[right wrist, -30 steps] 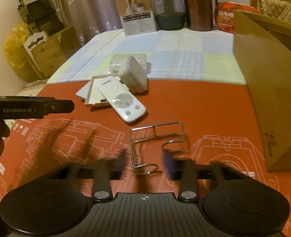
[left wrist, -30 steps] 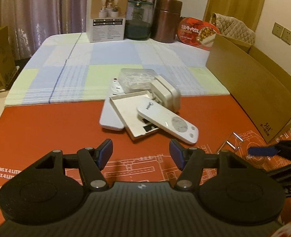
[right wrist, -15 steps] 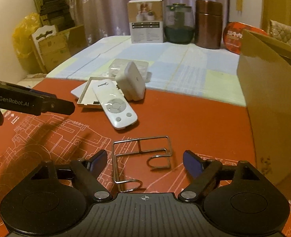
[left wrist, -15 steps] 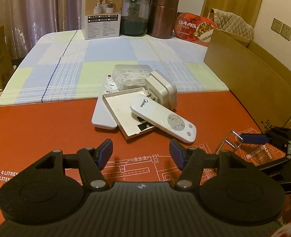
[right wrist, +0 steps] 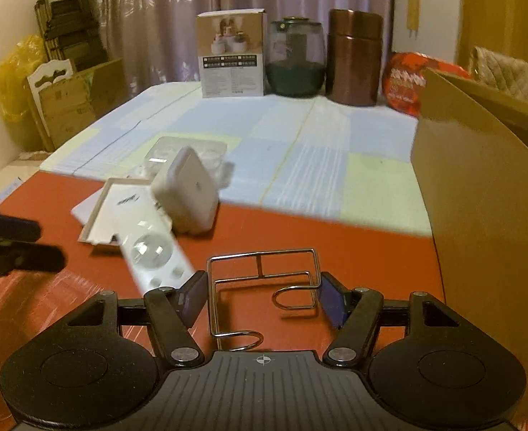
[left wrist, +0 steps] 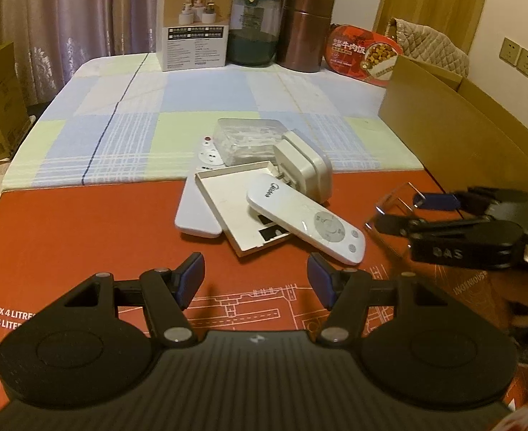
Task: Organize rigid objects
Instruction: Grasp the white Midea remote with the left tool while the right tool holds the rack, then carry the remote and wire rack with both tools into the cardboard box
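Note:
A metal wire rack (right wrist: 264,287) sits between the fingers of my right gripper (right wrist: 262,296), whose blue pads touch its two sides; the scene behind is blurred. In the left wrist view the rack (left wrist: 393,212) shows at the right with my right gripper (left wrist: 432,212). A white remote (left wrist: 305,218) lies on a white tray lid (left wrist: 235,208), next to a white adapter (left wrist: 305,170), a clear plastic box (left wrist: 249,138) and a white power strip (left wrist: 210,154). My left gripper (left wrist: 256,280) is open and empty, just short of the remote.
An open cardboard box (left wrist: 472,143) stands at the right on the red mat (left wrist: 66,237). At the far edge stand a white carton (left wrist: 194,25), a glass jar (left wrist: 253,28), a brown canister (left wrist: 307,28) and a red food tin (left wrist: 364,54).
My right gripper has closed in around the wire rack, and the rack has risen off the mat and moved toward the pile. My left gripper stays open and has barely moved.

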`<state>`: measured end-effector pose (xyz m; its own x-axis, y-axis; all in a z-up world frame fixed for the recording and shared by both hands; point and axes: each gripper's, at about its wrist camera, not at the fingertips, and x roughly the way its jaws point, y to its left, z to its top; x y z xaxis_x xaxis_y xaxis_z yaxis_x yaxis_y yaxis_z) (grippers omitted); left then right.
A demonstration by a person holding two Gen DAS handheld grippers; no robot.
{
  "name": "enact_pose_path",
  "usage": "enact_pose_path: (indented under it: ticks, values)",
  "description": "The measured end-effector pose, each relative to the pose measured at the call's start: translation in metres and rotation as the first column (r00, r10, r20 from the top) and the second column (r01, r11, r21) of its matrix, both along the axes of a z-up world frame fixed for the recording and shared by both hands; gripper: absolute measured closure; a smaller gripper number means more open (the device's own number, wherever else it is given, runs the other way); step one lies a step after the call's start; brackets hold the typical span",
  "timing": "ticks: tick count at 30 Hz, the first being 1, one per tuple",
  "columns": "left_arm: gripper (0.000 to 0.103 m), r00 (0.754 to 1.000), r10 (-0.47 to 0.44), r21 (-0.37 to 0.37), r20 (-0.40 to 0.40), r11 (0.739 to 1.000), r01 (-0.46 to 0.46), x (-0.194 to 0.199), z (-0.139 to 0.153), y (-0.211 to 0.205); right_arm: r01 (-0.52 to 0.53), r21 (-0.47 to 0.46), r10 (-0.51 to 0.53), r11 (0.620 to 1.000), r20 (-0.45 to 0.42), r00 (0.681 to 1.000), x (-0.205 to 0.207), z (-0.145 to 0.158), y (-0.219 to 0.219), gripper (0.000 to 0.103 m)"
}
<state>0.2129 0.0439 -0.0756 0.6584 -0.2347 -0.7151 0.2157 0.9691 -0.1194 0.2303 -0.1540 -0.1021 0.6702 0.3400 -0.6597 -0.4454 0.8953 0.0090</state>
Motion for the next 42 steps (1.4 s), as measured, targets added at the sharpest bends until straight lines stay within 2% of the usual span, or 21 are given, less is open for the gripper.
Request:
enact_pose_path:
  ticks: [4,9,13,17,20,23,26,30,35,38,42]
  values:
    - [0.045,1.000,0.012,-0.001,0.001,1.000,-0.012,0.001,0.000,0.002,-0.066,-0.041,0.066,0.997,0.010,0.998,0.011,-0.005,0.010,0.040]
    - [0.044,1.000,0.020,-0.017,-0.005,1.000,-0.020,0.003,0.000,0.001,-0.244,0.076,0.250,0.967,-0.089,0.964,-0.004,-0.003,0.017,0.040]
    - [0.044,1.000,-0.014,-0.009,0.005,1.000,0.014,0.004,0.000,-0.014,-0.120,0.103,0.132,0.987,-0.118,0.984,-0.007,-0.001,0.000,0.040]
    - [0.045,1.000,-0.024,-0.008,0.004,1.000,0.024,0.008,-0.005,-0.032,-0.006,0.091,0.018,0.996,-0.138,0.990,-0.006,0.005,-0.017,0.040]
    - [0.046,0.999,-0.025,0.065,0.036,0.998,0.022,0.010,-0.008,-0.053,0.039,0.094,-0.026,0.995,-0.143,0.989,-0.005,0.009,-0.025,0.040]
    - [0.047,0.997,-0.029,0.169,0.072,0.986,0.016,0.012,-0.016,-0.074,0.056,0.110,-0.039,0.992,-0.152,0.988,-0.008,0.011,-0.032,0.040]
    - [0.058,0.996,-0.029,0.278,0.087,0.960,0.004,0.016,-0.029,-0.090,0.052,0.108,-0.036,0.993,-0.149,0.988,-0.011,0.011,-0.033,0.040]
    - [0.067,0.994,-0.026,0.347,0.107,0.938,-0.013,0.012,-0.037,-0.095,0.064,0.116,-0.047,0.991,-0.146,0.988,-0.010,0.011,-0.039,0.040]
    - [0.067,0.998,0.002,0.279,0.066,0.960,-0.021,-0.001,-0.028,-0.081,0.052,0.134,-0.033,0.990,-0.144,0.989,-0.013,0.015,-0.038,0.040]
    - [0.067,0.999,0.009,0.207,0.046,0.978,-0.018,-0.010,-0.016,-0.074,0.043,0.150,-0.022,0.988,-0.139,0.990,-0.018,0.021,-0.036,0.040]
    - [0.067,0.998,0.021,0.155,0.055,0.988,-0.029,-0.024,0.000,-0.071,0.032,0.171,-0.012,0.985,-0.119,0.993,-0.031,0.035,-0.036,0.040]
